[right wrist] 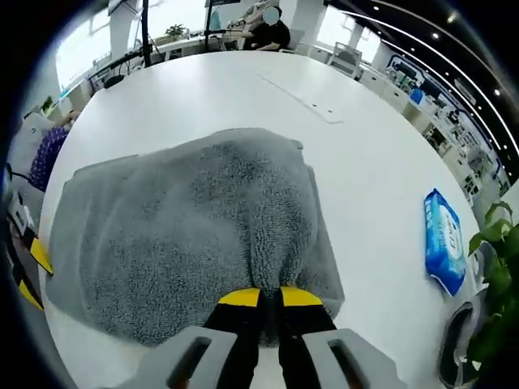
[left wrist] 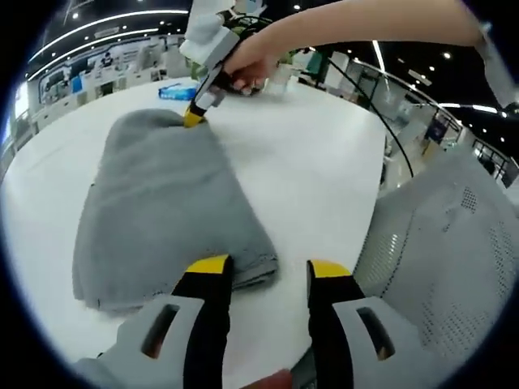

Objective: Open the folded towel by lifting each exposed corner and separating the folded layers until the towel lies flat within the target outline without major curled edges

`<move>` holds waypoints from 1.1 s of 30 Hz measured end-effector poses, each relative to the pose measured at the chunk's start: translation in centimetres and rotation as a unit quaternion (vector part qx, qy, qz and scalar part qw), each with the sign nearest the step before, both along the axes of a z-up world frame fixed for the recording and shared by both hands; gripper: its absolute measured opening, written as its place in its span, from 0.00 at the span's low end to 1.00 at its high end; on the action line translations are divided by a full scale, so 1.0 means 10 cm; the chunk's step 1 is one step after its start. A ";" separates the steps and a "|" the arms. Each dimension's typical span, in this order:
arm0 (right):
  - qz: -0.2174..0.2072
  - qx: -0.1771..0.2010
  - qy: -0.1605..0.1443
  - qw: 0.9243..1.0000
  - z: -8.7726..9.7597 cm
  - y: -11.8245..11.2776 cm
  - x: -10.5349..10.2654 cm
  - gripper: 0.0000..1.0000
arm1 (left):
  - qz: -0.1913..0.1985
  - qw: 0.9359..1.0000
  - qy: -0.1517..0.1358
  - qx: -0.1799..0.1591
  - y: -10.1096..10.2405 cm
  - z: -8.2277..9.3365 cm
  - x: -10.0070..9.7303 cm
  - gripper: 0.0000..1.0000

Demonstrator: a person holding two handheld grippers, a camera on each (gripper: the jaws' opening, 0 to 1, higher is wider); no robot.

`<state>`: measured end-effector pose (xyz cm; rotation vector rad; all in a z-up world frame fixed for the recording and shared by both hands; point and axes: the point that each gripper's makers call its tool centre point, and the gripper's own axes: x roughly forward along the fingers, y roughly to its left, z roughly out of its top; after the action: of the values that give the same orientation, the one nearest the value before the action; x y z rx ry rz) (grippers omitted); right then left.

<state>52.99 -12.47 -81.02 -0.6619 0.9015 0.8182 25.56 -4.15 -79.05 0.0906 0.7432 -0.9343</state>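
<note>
Right hand-held gripper (right wrist: 270, 298) is pinched tight on the far corner of the grey towel (right wrist: 186, 235) mid-bench (right wrist: 381, 162), presumably to peel that layer back, left hand-held gripper (left wrist: 269, 269) jaws apart beside the towel's near edge.

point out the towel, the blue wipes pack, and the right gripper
towel (right wrist: 186, 235), right gripper view, middle of the grey top layer
blue wipes pack (right wrist: 444, 239), right gripper view, centre of its face
right gripper (right wrist: 270, 297), right gripper view, between the yellow tips
</note>
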 end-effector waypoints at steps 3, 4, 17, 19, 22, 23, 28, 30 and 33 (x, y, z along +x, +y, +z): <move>0.009 -0.003 0.000 1.000 -0.01 0.03 0.05 0.03 | 0.027 0.999 0.027 -0.026 0.02 0.03 0.04 0.33; 0.012 -0.003 0.000 1.000 0.00 0.04 0.05 0.03 | 0.030 0.999 0.028 -0.028 0.03 0.03 0.05 0.33; 0.052 -0.010 -0.002 0.999 0.05 0.22 0.09 0.03 | 0.026 0.999 0.016 -0.015 0.05 0.03 0.06 0.32; 0.057 -0.011 -0.002 0.998 0.05 0.25 0.10 0.03 | 0.027 0.999 0.018 -0.017 0.05 0.03 0.07 0.32; 0.072 -0.018 -0.002 0.997 0.05 0.29 0.14 0.03 | 0.030 0.999 0.021 -0.019 0.05 0.03 0.07 0.32; 0.075 -0.019 -0.002 0.997 0.05 0.30 0.14 0.03 | 0.030 0.999 0.021 -0.020 0.05 0.03 0.07 0.32; 0.086 -0.024 -0.004 0.996 0.04 0.35 0.22 0.03 | 0.028 0.999 0.026 -0.017 0.05 0.01 0.06 0.32; 0.089 -0.025 -0.005 0.996 0.04 0.37 0.23 0.03 | 0.026 0.999 0.028 -0.013 0.06 -0.01 0.06 0.32; 0.093 -0.025 -0.006 0.995 0.05 0.40 0.23 0.03 | 0.020 0.999 0.034 -0.003 0.06 -0.04 0.03 0.32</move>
<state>55.30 -8.43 -80.54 -0.8014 0.8602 0.9583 25.85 -3.60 -79.46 0.0393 0.8021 -0.9055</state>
